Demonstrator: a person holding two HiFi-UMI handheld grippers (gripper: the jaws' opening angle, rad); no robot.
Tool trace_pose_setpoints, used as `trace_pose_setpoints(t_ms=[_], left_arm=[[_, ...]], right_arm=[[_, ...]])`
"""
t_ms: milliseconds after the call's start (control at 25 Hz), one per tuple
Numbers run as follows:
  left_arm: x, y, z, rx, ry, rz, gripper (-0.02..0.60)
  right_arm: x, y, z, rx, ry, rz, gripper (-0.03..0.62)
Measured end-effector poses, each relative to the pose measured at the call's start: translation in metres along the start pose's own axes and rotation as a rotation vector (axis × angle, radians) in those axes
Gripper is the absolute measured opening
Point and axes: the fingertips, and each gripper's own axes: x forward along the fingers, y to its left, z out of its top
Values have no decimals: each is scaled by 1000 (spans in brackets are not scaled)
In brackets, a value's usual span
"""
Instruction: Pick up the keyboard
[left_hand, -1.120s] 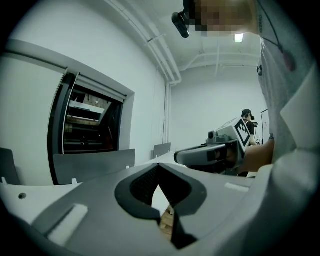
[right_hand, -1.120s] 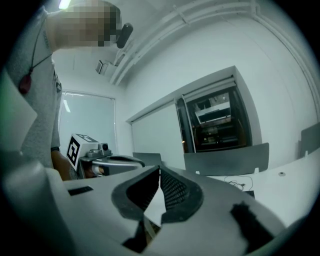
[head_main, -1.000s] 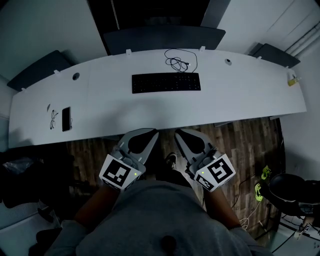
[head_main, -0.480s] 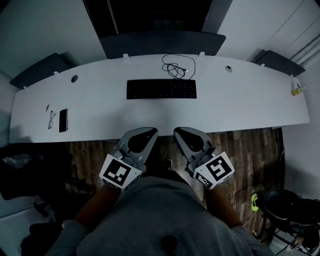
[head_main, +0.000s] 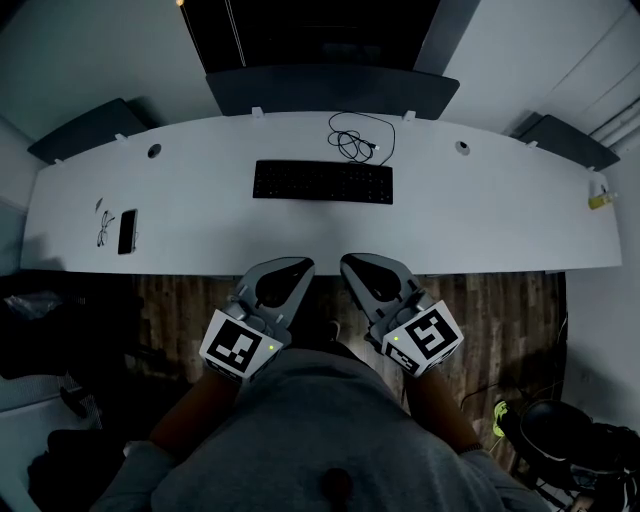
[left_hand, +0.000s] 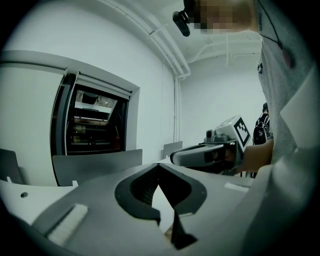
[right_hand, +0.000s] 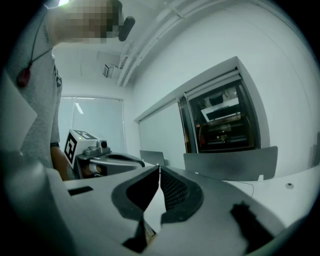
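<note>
**Spotter:** Your left gripper had its jaws pressed tip to tip with nothing between them. Your right gripper was the same, closed and empty. They sat side by side close to your body, above the wooden floor, with their tips about at the desk's near edge as seen from above.

**Coach:** By my reading you were at the approach, with no grasp begun. The keyboard lay flat on the white desk, about mid-width and toward the far side. It was well apart from both grippers, with a coiled cable just behind it.

**Spotter:** I'd judge the next move called for you to spread both sets of jaws and reach forward across the desk. One gripper would go to each end of the keyboard, low enough to catch its thin edge.

**Coach:** Mind what you couldn't see. Neither gripper view showed the keyboard, because each gripper's own body filled the lower frame. The dim light made the keys unreadable, and you couldn't tell whether the cable ran into the keyboard. Beside the phone at the left lay a small tangle too small to name. The same went for the yellow thing at the desk's right end.
</note>
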Motion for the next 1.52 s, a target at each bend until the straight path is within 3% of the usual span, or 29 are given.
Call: trace_pose_setpoints(t_ms=[280, 400, 560, 800, 1520], left_arm=[[12, 5, 1, 10, -26, -11, 8], [19, 12, -2, -7, 6, -4, 8], [34, 25, 3, 8, -36, -28, 6], [57, 53, -4, -23, 11, -30, 6], [120, 158, -6, -70, 10, -51, 6]], right_arm=[[0, -14, -8, 26, 4, -17, 17], [5, -19, -8, 24, 19, -13, 17], [15, -30, -8, 8, 45, -12, 17], [34, -54, -9, -2, 72, -25, 17], [120, -132, -6, 49, 142, -58, 17]])
